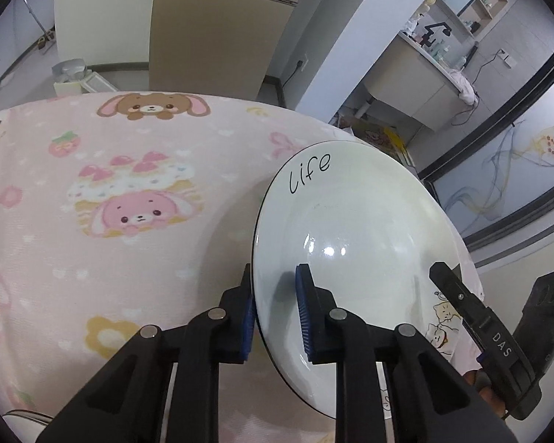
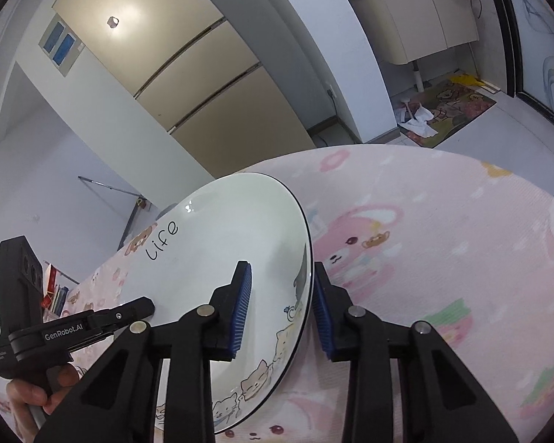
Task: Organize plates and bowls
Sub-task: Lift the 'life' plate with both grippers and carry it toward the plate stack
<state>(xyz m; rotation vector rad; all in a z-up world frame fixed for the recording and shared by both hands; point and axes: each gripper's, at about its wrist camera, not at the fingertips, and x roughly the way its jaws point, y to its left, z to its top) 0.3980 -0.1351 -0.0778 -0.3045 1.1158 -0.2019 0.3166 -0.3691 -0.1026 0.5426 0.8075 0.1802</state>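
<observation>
A white plate (image 1: 354, 221) with a black rim, the word "life" and cartoon cats is held up between both grippers above the pink cartoon tablecloth (image 1: 110, 203). My left gripper (image 1: 275, 313) is shut on the plate's left rim, one blue pad on each face. My right gripper (image 2: 280, 310) is shut on the opposite rim of the same plate (image 2: 221, 240). The right gripper also shows in the left wrist view (image 1: 472, 313), and the left gripper in the right wrist view (image 2: 103, 319).
The tablecloth (image 2: 443, 258) covers the table under the plate. A beige fridge (image 2: 203, 92) stands beyond the table. A vanity cabinet (image 2: 424, 22) and a floor mat (image 2: 450, 110) lie behind on the right. A white rim (image 1: 22, 415) shows at the lower left.
</observation>
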